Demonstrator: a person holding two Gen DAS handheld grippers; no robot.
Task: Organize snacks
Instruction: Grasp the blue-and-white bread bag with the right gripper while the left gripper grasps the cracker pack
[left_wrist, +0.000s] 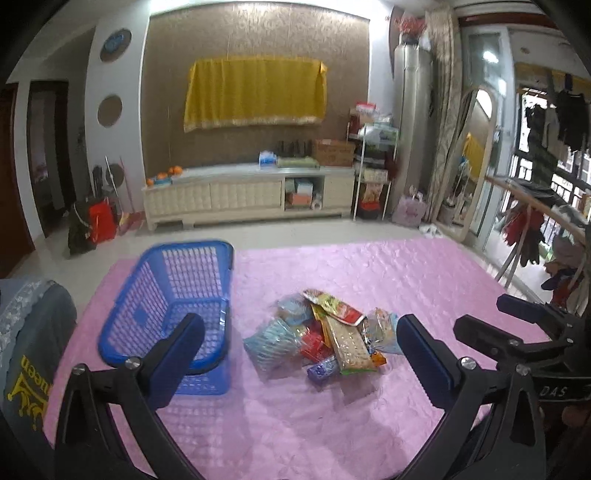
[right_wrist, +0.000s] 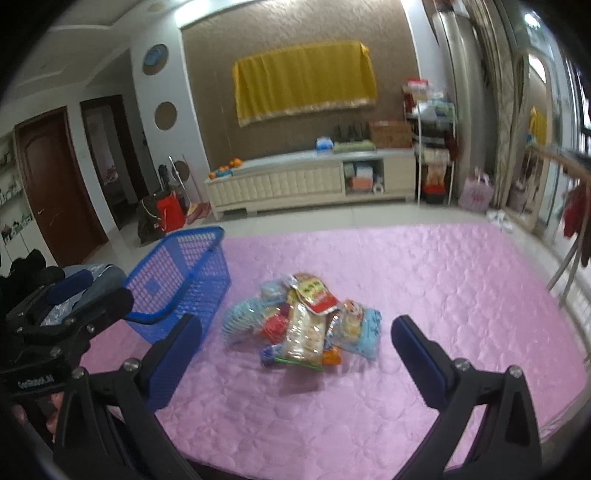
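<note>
Heap of mixed plastic snack packets (left_wrist: 325, 332) (right_wrist: 306, 321) piled mid-bench on pink quilted cover (left_wrist: 369, 413) (right_wrist: 424, 295), empty blue perforated plastic basket (left_wrist: 177, 295) (right_wrist: 184, 266) set toward left edge, left tool (left_wrist: 303, 343) and right tool (right_wrist: 295, 343) held spread, nothing gripped.

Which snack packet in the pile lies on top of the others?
The red and yellow packet, at the pile's far side; it overlaps the long biscuit pack beneath it.

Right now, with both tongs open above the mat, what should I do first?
Probably lower the right tongs onto the long cracker packet topping the snack pile. It lies exposed, nothing is held, and the blue basket beside the pile looks empty.
</note>
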